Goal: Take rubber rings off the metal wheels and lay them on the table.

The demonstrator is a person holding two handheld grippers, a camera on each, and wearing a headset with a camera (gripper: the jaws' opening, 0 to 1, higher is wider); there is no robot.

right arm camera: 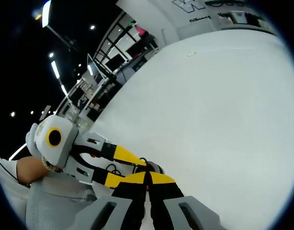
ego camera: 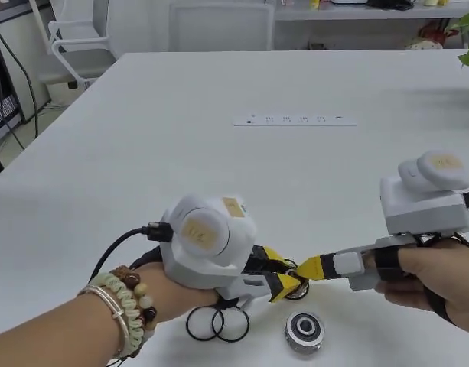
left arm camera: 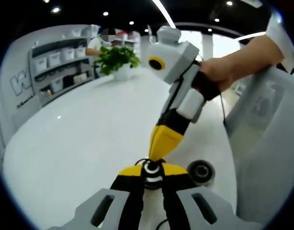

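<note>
My left gripper (ego camera: pixel 288 284) is shut on a small metal wheel (ego camera: pixel 298 288), held just above the white table (ego camera: pixel 219 168). In the left gripper view the wheel (left arm camera: pixel 152 172) sits between the yellow jaw tips. My right gripper (ego camera: pixel 306 269) comes in from the right, its jaws pressed together at the wheel's rim, pinching the thin black rubber ring (right arm camera: pixel 141 161). A second metal wheel (ego camera: pixel 304 332) lies on the table in front of the grippers, also visible as the second wheel (left arm camera: pixel 201 171). Two loose black rubber rings (ego camera: pixel 217 324) lie under my left hand.
A flush socket strip (ego camera: pixel 294 120) is set in the table's middle. Chairs (ego camera: pixel 219 27) stand at the far edge, a green plant (left arm camera: pixel 117 57) at the right corner. Shelves line the far wall.
</note>
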